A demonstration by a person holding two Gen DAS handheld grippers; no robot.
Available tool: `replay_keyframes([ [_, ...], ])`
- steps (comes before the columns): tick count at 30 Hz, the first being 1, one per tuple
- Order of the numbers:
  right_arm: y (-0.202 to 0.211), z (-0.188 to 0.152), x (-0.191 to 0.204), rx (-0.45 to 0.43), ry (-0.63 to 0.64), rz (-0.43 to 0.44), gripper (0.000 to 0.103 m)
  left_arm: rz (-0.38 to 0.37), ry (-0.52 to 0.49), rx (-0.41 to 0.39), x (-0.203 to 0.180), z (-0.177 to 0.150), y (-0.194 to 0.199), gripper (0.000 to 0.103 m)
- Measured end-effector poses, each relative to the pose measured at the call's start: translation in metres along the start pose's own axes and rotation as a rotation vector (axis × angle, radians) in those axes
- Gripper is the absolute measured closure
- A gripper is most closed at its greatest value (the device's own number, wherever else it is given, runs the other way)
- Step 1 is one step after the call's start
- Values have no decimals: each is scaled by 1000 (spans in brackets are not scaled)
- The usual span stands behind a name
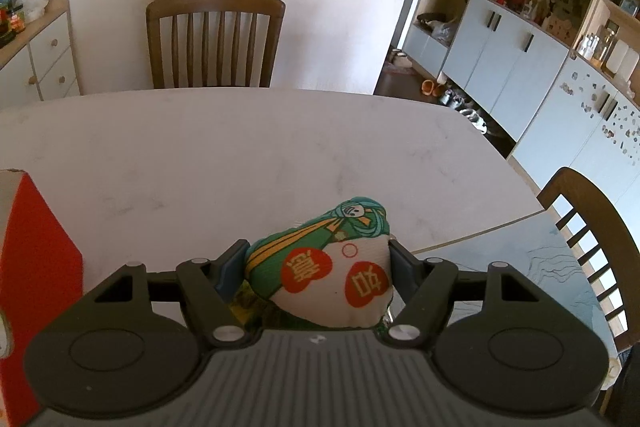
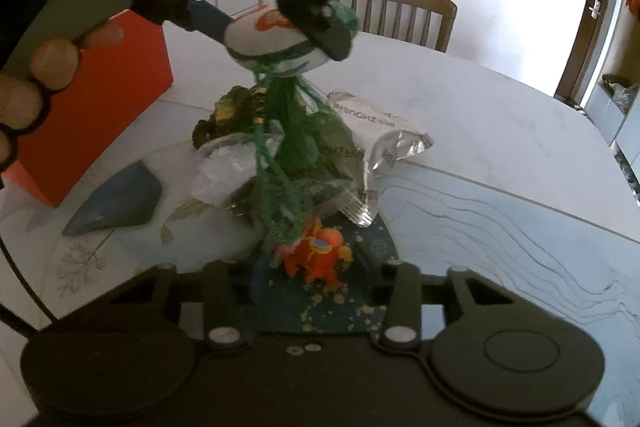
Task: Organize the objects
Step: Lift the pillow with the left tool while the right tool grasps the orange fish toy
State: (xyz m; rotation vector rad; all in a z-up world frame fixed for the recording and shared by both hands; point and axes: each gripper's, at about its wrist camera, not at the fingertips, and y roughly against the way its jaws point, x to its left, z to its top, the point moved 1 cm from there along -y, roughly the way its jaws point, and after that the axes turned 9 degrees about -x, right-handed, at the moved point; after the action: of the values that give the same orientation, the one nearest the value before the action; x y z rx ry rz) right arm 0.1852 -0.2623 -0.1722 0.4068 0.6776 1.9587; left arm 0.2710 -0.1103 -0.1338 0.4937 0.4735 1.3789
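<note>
My left gripper (image 1: 318,259) is shut on a small stuffed pouch (image 1: 332,267), white and green with red hearts, held above the white table (image 1: 200,155). In the right wrist view the same left gripper (image 2: 280,35) holds the pouch (image 2: 264,43) in the air, with a green cord (image 2: 276,163) hanging from it down to an orange charm (image 2: 320,255). My right gripper (image 2: 320,279) is low over the table with its jaws apart; the charm hangs between its fingers, and I cannot tell if they touch it.
A red box (image 2: 100,99) stands at the left, also in the left wrist view (image 1: 36,267). Crumpled foil and plastic wrappers (image 2: 352,147), a dark lump (image 2: 224,115) and a blue wedge (image 2: 120,203) lie on the table. Wooden chairs (image 1: 216,39) stand around it.
</note>
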Motion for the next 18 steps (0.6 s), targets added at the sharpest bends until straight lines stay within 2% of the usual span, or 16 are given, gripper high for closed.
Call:
replay_keyframes([
  [12,37,-16,-3,16,3,-36,67,-14,7,-44,1,6,37,32],
  [18,65,-24,-6,17,-20,-63,67,-4,-15,-35,0,0,56,32],
])
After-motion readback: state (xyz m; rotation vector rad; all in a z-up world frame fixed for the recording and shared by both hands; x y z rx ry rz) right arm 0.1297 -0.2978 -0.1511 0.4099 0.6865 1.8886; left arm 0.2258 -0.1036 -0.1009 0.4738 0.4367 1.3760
